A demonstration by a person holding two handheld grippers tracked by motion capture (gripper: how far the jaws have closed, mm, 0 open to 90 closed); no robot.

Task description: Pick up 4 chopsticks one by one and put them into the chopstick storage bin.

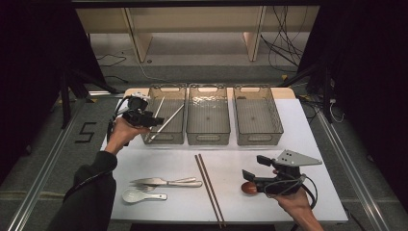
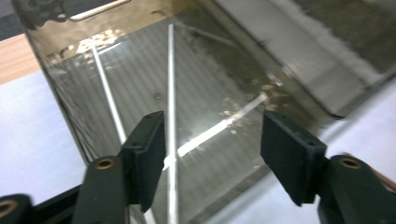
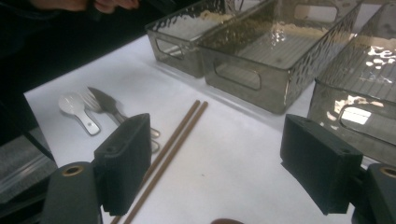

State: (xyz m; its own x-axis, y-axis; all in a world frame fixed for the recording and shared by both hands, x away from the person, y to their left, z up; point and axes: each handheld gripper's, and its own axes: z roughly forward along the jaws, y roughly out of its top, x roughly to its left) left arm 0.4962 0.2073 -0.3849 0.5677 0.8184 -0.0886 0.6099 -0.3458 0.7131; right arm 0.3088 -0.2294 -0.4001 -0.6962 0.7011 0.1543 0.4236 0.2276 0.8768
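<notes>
The left gripper (image 1: pixel 156 119) hangs released over the left bin (image 1: pixel 174 135), where the pale chopsticks (image 1: pixel 166 123) lie. The brown chopsticks (image 1: pixel 209 186) lie lengthwise toward the person, just left of the nearer, open, empty right gripper (image 1: pixel 254 167)

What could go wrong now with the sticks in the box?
1. The white chopsticks lean over the left bin's front rim, so they might tip out or get knocked by the open left gripper just above them.
2. The brown chopsticks reach the table's near edge and could roll off if nudged.
3. The right gripper, open, hangs close over a small brown thing and may bump it.
</notes>
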